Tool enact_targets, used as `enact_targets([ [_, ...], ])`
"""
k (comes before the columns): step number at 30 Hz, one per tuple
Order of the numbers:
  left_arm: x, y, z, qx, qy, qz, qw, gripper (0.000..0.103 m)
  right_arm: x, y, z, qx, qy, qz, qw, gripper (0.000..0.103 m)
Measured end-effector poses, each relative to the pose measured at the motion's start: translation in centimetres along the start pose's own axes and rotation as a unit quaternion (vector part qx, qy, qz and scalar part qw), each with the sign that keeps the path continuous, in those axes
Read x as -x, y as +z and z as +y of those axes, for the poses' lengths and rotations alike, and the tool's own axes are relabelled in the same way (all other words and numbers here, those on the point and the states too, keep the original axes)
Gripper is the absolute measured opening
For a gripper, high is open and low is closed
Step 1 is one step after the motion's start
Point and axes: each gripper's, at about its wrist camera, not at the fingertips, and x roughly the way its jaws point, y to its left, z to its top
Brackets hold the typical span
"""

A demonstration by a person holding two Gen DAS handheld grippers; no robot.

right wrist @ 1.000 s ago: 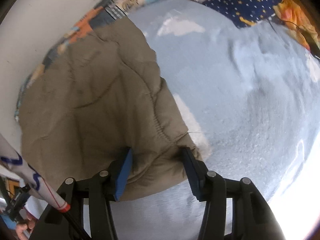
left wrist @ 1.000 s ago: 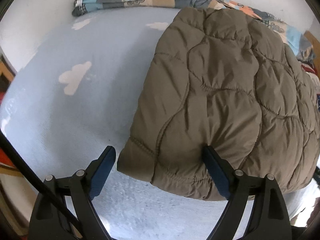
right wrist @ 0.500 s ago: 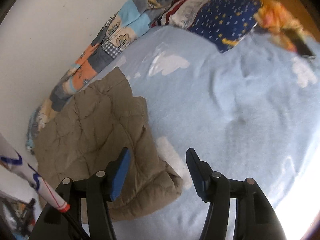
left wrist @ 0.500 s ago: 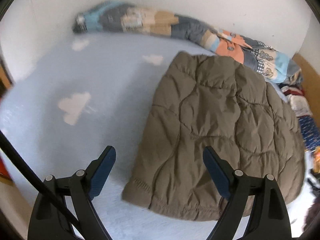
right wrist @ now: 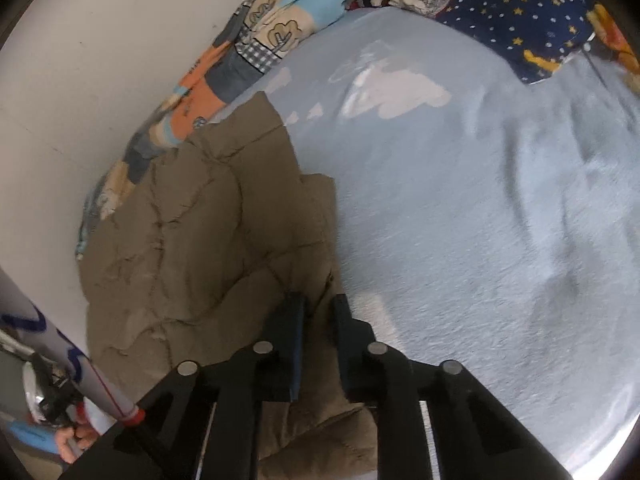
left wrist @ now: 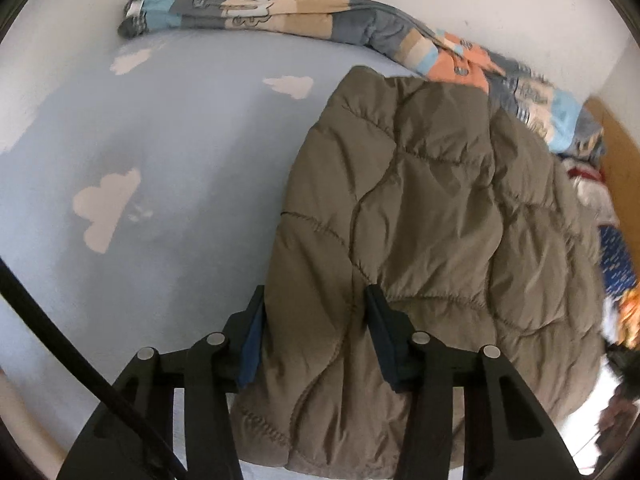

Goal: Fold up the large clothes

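Two tongs are closed on the near edge of a brown quilted jacket (left wrist: 432, 216) lying on a bed with a pale blue sheet (left wrist: 180, 168) printed with white clouds. The jacket sits toward the far wall, its far edge touching a rolled patchwork blanket (left wrist: 280, 12) that runs along the wall. Left tongs (left wrist: 316, 312) have just been closing, and a thick padded bulge of the jacket's near left part fills the space between the blue pads, which press on it from both sides. Right tongs (right wrist: 318, 312) have also just been closing and now stand almost shut, pinching a thin fold at the jacket's near right corner, right at the border with the bare sheet. Main risk, as a judgement: the slick, puffy fabric may slide out of either grip once lifted, most likely on the right, where only a small tuck of cloth near the edge is caught. Uneven holds, one bulky and one thin, could make the fold come out crooked. Layers may also separate, since it cannot be told whether each grip has caught every layer. Carrying the edge too far could push it into the blanket by the wall.
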Motion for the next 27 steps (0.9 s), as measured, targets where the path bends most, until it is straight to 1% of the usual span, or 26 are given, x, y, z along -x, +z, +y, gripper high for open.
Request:
enact_targets([
  [2, -0.8, -0.3, -0.5, -0.020, 0.022, 0.007, 0.9995, 0.047, 0.0, 0.0, 0.4, 0.020, -0.051, -0.009, 0.998, 0.003],
  [3, -1.0, -0.4, -0.5, -0.022, 0.026, 0.009, 0.9994, 0.047, -0.1, 0.0, 0.2, 0.023, -0.072, -0.010, 0.997, 0.000],
  [4, -0.9, -0.4, -0.6, -0.021, 0.025, 0.007, 0.9994, 0.047, -0.6, 0.0, -0.4, 0.010, -0.086, 0.000, 0.996, 0.000],
  [5, -0.6, -0.4, -0.6, -0.022, 0.022, 0.005, 0.9995, 0.047, -0.7, 0.0, -0.8, -0.003, -0.077, 0.006, 0.997, 0.000],
  [6, 0.0, -0.3, -0.5, -0.019, 0.016, -0.002, 0.9997, 0.047, -0.5, 0.0, -1.1, -0.017, -0.062, 0.002, 0.998, 0.000],
  [7, 0.9, -0.2, -0.2, -0.006, 0.003, -0.015, 0.9999, 0.047, 0.7, 0.2, -0.8, -0.016, -0.059, -0.027, 0.998, 0.000],
  [8, 1.4, -0.1, 0.4, 0.003, -0.007, -0.025, 0.9997, 0.047, 1.9, 0.5, -0.2, -0.001, -0.071, -0.054, 0.996, 0.000],
  [9, 2.2, 0.0, 0.6, 0.012, -0.018, -0.040, 0.9990, 0.050, 2.8, 0.6, 0.5, 0.014, -0.085, -0.079, 0.993, 0.000],
  [10, 3.2, 0.2, 0.7, 0.020, -0.028, -0.064, 0.9974, 0.052, 4.3, 0.6, 1.4, 0.034, -0.098, -0.115, 0.988, 0.001],
  [11, 3.7, 0.3, 0.7, 0.022, -0.029, -0.078, 0.9963, 0.058, 4.9, 0.5, 1.8, 0.040, -0.095, -0.129, 0.986, 0.001],
  [12, 4.2, 0.4, 0.5, 0.023, -0.029, -0.093, 0.9950, 0.061, 5.4, 0.5, 2.5, 0.046, -0.081, -0.142, 0.986, 0.001],
  [14, 4.6, 0.7, 0.0, 0.022, -0.036, -0.108, 0.9933, 0.061, 5.3, 0.4, 3.6, 0.052, -0.058, -0.144, 0.986, 0.001],
  [16, 4.1, 1.0, -0.8, 0.015, -0.043, -0.102, 0.9937, 0.061, 4.5, 0.3, 4.8, 0.064, -0.046, -0.133, 0.988, 0.001],
  [18, 3.1, 1.4, -1.6, 0.004, -0.034, -0.091, 0.9953, 0.061, 3.7, 0.0, 5.7, 0.075, -0.043, -0.118, 0.989, 0.001],
  [20, 2.4, 1.7, -2.5, -0.004, -0.033, -0.081, 0.9961, 0.061, 2.6, 0.1, 6.5, 0.088, -0.038, -0.101, 0.990, 0.001],
  [22, 2.0, 2.1, -3.1, -0.007, -0.035, -0.082, 0.9960, 0.061, 1.4, -0.3, 7.6, 0.106, -0.041, -0.084, 0.990, 0.001],
  [24, 1.8, 2.8, -3.8, -0.012, -0.044, -0.086, 0.9953, 0.061, 0.8, -0.2, 8.1, 0.114, -0.042, -0.079, 0.989, 0.001],
  [27, 2.0, 4.0, -6.2, -0.041, -0.049, -0.100, 0.9929, 0.061, 0.9, -0.1, 9.8, 0.130, -0.033, -0.088, 0.987, 0.001],
])
